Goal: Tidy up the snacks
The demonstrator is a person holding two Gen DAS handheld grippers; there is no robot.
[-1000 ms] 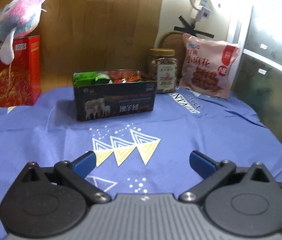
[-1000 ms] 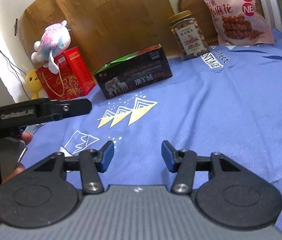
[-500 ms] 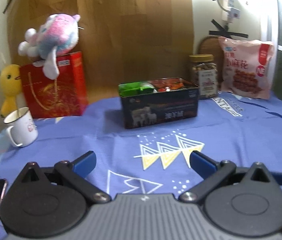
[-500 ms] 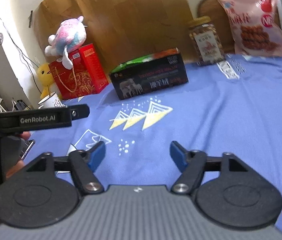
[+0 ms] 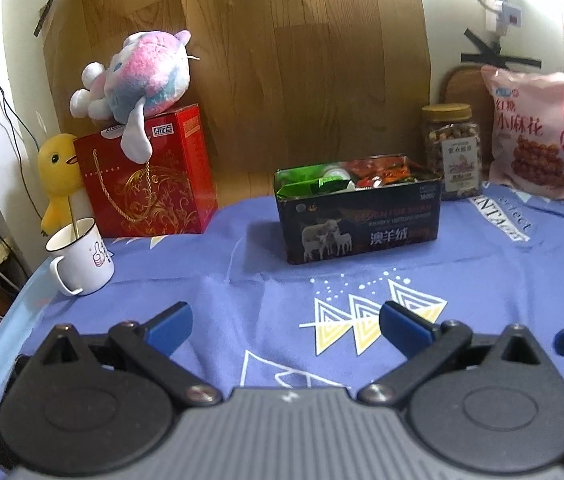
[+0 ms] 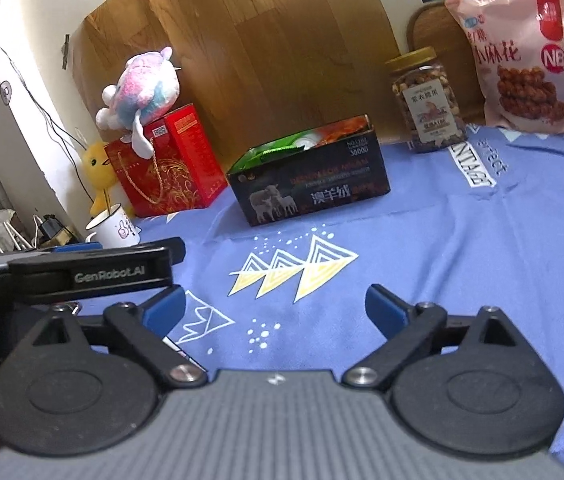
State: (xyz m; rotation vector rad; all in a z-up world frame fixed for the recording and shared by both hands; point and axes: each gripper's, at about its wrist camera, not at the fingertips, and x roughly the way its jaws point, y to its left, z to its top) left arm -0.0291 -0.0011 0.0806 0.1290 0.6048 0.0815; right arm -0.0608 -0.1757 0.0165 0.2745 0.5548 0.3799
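Note:
A dark box [image 5: 362,220] [image 6: 310,188] with sheep on its side stands mid-table, filled with green and red snack packets. Behind it to the right stand a clear jar of nuts [image 5: 452,152] [image 6: 426,100] with a tan lid and a pink snack bag [image 5: 538,136] [image 6: 522,56]. My left gripper [image 5: 285,322] hovers open over the blue cloth, nothing between its blue pads. My right gripper [image 6: 274,308] is near the cloth too, its jaws opening wide with nothing between them. The left gripper's black body [image 6: 82,276] shows at the left of the right wrist view.
A red gift box [image 5: 146,176] with a pink plush toy [image 5: 138,80] on top stands at the back left, next to a yellow duck toy [image 5: 58,172] and a white mug [image 5: 80,256]. A wood-grain board [image 5: 282,60] leans on the wall. Cables lie beyond the table's left edge.
The left gripper's view has swung left, bringing the mug and duck into sight. The right gripper's jaws have spread much wider and it has lifted slightly.

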